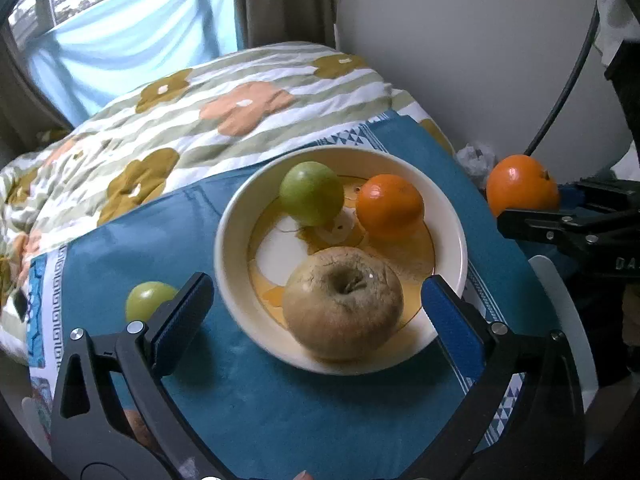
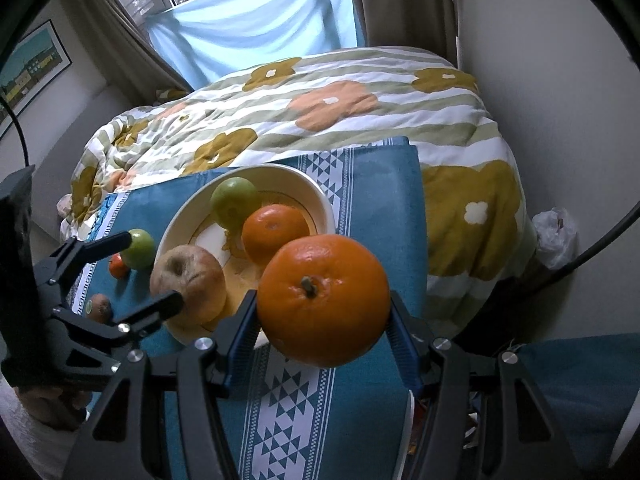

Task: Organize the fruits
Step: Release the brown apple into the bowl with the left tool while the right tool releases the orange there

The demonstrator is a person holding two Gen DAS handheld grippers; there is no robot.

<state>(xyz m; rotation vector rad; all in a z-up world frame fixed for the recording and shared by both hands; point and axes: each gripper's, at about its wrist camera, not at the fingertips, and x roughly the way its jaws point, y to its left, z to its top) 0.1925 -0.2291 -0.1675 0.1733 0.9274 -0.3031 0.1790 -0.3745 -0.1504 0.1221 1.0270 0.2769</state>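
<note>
Currently right gripper (image 2: 323,320) clamps a large orange (image 2: 323,300); left gripper (image 1: 316,312) gapes wide, empty, above the bowl (image 1: 232,280).

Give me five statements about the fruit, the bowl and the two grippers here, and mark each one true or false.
1. The right gripper holds an orange between its fingers. True.
2. The bowl holds four fruits. False: it holds three, a green apple, a smaller orange and a wrinkled brown apple.
3. The left gripper is closed on the wrinkled brown apple. False: its jaws are wide open, on either side of the bowl, gripping nothing.
4. A second green apple lies on the blue cloth outside the bowl. True.
5. The held orange already rests in the bowl. False: it is still clamped in the gripper, outside the bowl's near rim.
</note>
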